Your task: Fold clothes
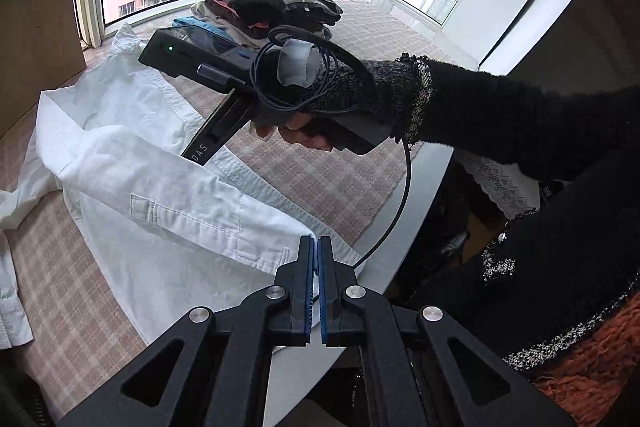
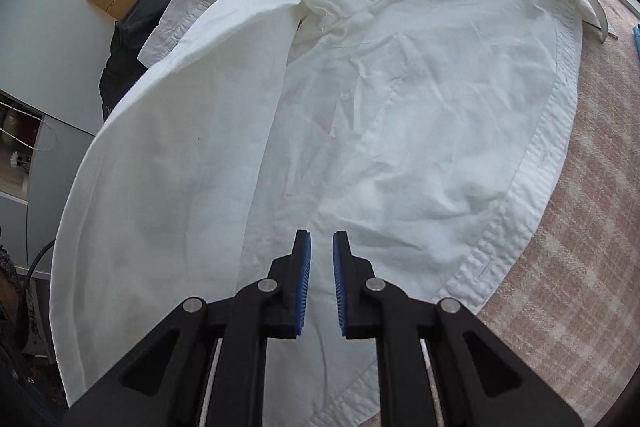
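Observation:
A white shirt (image 2: pixel 400 115) lies spread on the checked tablecloth (image 1: pixel 328 179). One sleeve (image 1: pixel 180 195) is lifted and runs across the shirt's body to my left gripper (image 1: pixel 319 241), which is shut on the cuff end near the table's front edge. A hand in a black sleeve holds my right gripper (image 1: pixel 200 147) over the shirt's button edge, pointing down; the raised sleeve hides its tips there. In the right wrist view my right gripper (image 2: pixel 322 241) stands nearly closed, with a ridge of the shirt's cloth pinched between its blue pads.
A pile of dark folded clothes (image 1: pixel 268 3) sits at the back by the windows. A wooden panel (image 1: pixel 36 27) stands on the left. The table's white edge (image 1: pixel 404 239) curves on the right, where a black cable (image 1: pixel 406 187) hangs. A black garment (image 2: pixel 132 27) lies beyond the shirt.

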